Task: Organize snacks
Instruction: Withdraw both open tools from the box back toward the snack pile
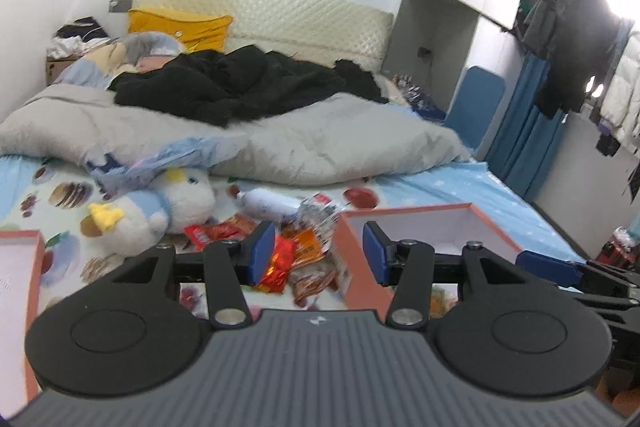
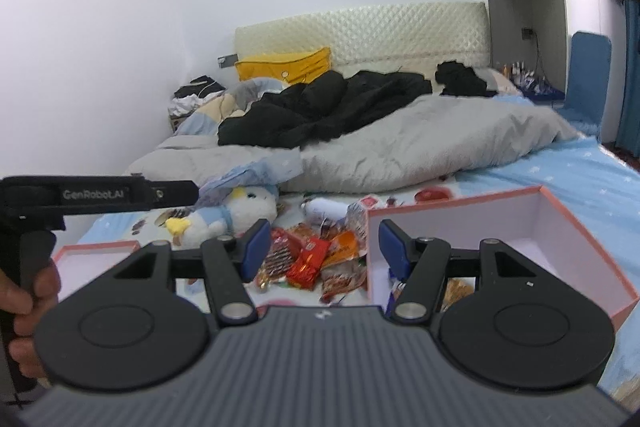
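Note:
A pile of snack packets (image 1: 296,255) in red, orange and silver wrappers lies on the patterned bed sheet; it also shows in the right wrist view (image 2: 316,259). A pink box (image 1: 424,223) with a white inside stands open to the right of the pile, also seen in the right wrist view (image 2: 560,239), with some packets inside at its near wall. My left gripper (image 1: 318,251) is open and empty, hovering above the pile. My right gripper (image 2: 320,247) is open and empty, above the pile and the box's left wall.
A second pink box (image 1: 20,291) lies at the left, also in the right wrist view (image 2: 92,259). A plush duck (image 1: 160,203), a white bottle (image 1: 268,203), a grey duvet (image 1: 320,143) and black clothes (image 1: 240,83) lie beyond.

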`<state>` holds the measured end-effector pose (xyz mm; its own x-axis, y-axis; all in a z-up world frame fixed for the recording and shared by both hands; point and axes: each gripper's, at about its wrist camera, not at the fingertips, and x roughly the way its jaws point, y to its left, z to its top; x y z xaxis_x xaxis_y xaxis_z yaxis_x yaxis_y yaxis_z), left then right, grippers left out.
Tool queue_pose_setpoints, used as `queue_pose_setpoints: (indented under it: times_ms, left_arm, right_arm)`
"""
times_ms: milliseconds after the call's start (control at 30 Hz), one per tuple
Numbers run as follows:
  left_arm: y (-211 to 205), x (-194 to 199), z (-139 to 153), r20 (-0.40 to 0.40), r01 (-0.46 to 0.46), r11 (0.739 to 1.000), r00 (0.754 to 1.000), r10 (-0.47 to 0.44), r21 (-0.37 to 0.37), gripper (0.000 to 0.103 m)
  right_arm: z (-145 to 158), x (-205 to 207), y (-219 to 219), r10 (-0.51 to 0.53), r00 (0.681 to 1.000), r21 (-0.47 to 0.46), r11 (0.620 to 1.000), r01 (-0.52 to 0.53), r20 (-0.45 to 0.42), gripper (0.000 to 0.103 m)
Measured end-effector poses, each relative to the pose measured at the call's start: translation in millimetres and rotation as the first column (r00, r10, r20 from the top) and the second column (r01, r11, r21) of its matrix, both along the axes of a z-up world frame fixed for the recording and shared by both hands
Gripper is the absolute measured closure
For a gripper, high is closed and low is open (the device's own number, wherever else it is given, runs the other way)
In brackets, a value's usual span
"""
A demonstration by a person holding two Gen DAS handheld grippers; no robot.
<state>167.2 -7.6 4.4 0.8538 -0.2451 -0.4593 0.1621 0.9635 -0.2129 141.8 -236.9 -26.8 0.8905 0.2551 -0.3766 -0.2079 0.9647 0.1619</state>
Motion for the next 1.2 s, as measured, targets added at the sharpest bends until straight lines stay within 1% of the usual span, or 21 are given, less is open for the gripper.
queue_pose_setpoints:
  times_ms: [67, 200, 367, 467, 533, 600, 767, 833, 1000, 1200]
  left_arm:
    - [5.3, -2.7, -8.2, -0.02, -0.003, 1.0, 1.0, 0.003, -0.015, 0.048]
    - [12.4, -9.8, -22.4, -0.044, -0.014, 1.0, 0.999, 0.013, -0.017, 0.048]
    - [19.8, -13.2, -38.2, -0.078, -0.024, 0.999, 0.997, 0.021, -0.03, 0.048]
    - [24.1, -14.6, -46.3, -0.097, -0.028, 0.998, 0.995, 0.023, -0.05, 0.048]
    - [25.2, -15.7, -51.4, -0.102, -0.026, 0.999, 0.994, 0.022, -0.042, 0.048]
    - [27.2, -16.2, -57.4, -0.113, -0.029, 0.999, 0.993, 0.026, -0.029, 0.048]
    - [36.5, -16.6, -69.4, -0.138, -0.051, 0.998, 0.989, 0.045, -0.037, 0.048]
    - [39.7, -17.9, -73.8, -0.145, -0.058, 0.998, 0.988, 0.053, -0.03, 0.048]
    - [49.0, -19.3, -83.6, -0.171, -0.067, 0.997, 0.983, 0.06, -0.039, 0.048]
    - [59.1, -15.5, -94.9, -0.195, -0.088, 0.995, 0.978, 0.078, -0.047, 0.048]
  right_arm:
    - [-6.5, -3.0, 5.8, 0.008, 1.0, 0.002, 1.0, -0.008, -0.006, 0.041]
    - [-17.9, -9.4, 18.7, 0.022, 0.999, -0.028, 0.999, -0.023, -0.028, 0.041]
    - [-26.2, -17.2, 27.0, 0.02, 0.999, -0.049, 0.999, -0.022, -0.03, 0.041]
    - [-33.7, -17.6, 31.0, 0.032, 0.999, -0.054, 0.998, -0.034, -0.037, 0.041]
    - [-38.5, -13.4, 34.0, 0.032, 0.998, -0.074, 0.997, -0.037, -0.059, 0.041]
    - [-40.5, -11.7, 35.3, 0.034, 0.998, -0.068, 0.997, -0.038, -0.059, 0.041]
    - [-51.5, -10.1, 40.4, 0.03, 0.996, -0.07, 0.997, -0.036, -0.084, 0.041]
    - [-58.6, -11.8, 42.9, 0.032, 0.994, -0.072, 0.997, -0.04, -0.104, 0.041]
    - [-71.6, -13.4, 48.0, 0.036, 0.989, -0.08, 0.996, -0.048, -0.145, 0.041]
    - [-74.2, -7.3, 54.0, 0.045, 0.989, -0.09, 0.994, -0.058, -0.144, 0.041]
